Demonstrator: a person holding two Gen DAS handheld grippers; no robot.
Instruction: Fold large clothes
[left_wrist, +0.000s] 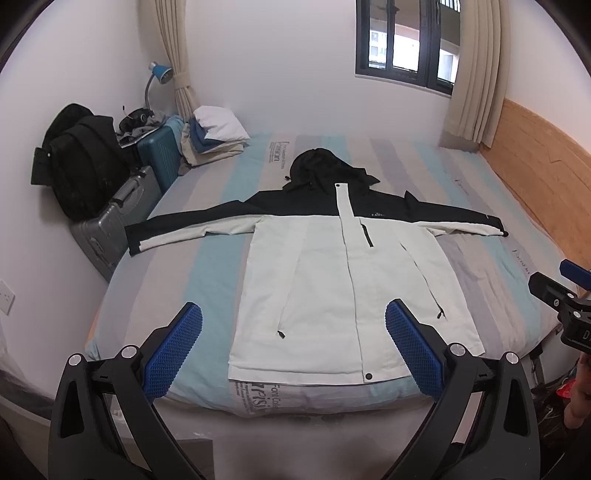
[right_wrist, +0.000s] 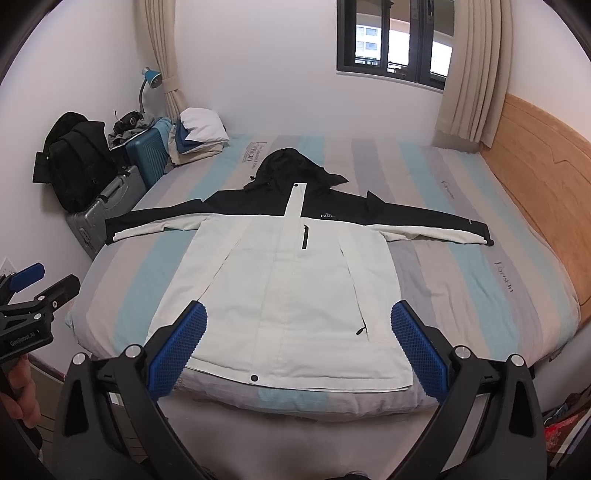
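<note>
Left gripper (left_wrist: 293, 345), black frame with blue ribbed pads, hangs wide open over the foot edge of the bed with nothing between its fingers, and the right gripper (right_wrist: 298, 347), same build, is spread just as wide and just as empty beside it. Out beyond them lies the task's thing: a large hooded jacket (left_wrist: 332, 266), white fabric body with black shoulders and hood, flat and face up on the striped blue-and-grey bedsheet (left_wrist: 214, 266), hem at the foot edge, hood toward the far edge under the window, both sleeves stretched toward the side edges. Nothing folded yet, I'd say. Now the risks: the left sleeve cuff (left_wrist: 135, 240) reaches right to the left edge of the bed, above the silver hard-shell suitcase (left_wrist: 110, 225), so a clumsy tug could drop it off the side. The shell fabric looks slick and stiff; a pinch on one layer only may drag the front panel and leave the back behind, wrinkling the fold. The hem sits so close to the foot edge that a pull toward the person might slide the whole garment off.
</note>
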